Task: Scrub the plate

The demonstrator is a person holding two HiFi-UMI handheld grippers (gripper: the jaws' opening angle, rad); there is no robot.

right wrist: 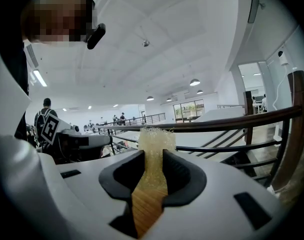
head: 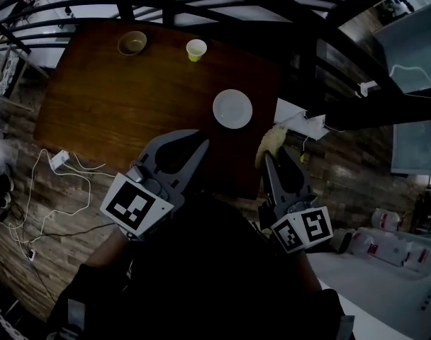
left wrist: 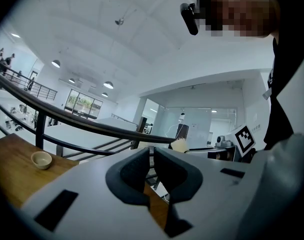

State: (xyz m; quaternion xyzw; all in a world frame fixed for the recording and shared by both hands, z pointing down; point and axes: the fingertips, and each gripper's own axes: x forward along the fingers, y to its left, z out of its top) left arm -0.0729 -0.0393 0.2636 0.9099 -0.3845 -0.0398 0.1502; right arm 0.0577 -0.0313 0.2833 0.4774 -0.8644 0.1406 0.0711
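Observation:
A white round plate (head: 232, 108) lies on the brown wooden table (head: 116, 98), toward its right side. My right gripper (head: 271, 159) hovers just off the table's near right corner, below the plate, and is shut on a yellow sponge (head: 270, 142). The sponge (right wrist: 156, 140) sticks up between the jaws of that gripper (right wrist: 153, 156) in the right gripper view. My left gripper (head: 196, 142) is over the table's near edge, left of the plate, jaws together with nothing in them. In its own view the left gripper (left wrist: 152, 153) points up and away, with the sponge (left wrist: 178, 145) beyond it.
A tan bowl (head: 132, 42) and a yellow cup (head: 196, 49) stand at the table's far side; the bowl (left wrist: 41, 159) also shows in the left gripper view. A dark railing (head: 201, 6) runs behind the table. White cables (head: 52, 165) lie on the floor at left. A white box (head: 300, 119) sits by the right edge.

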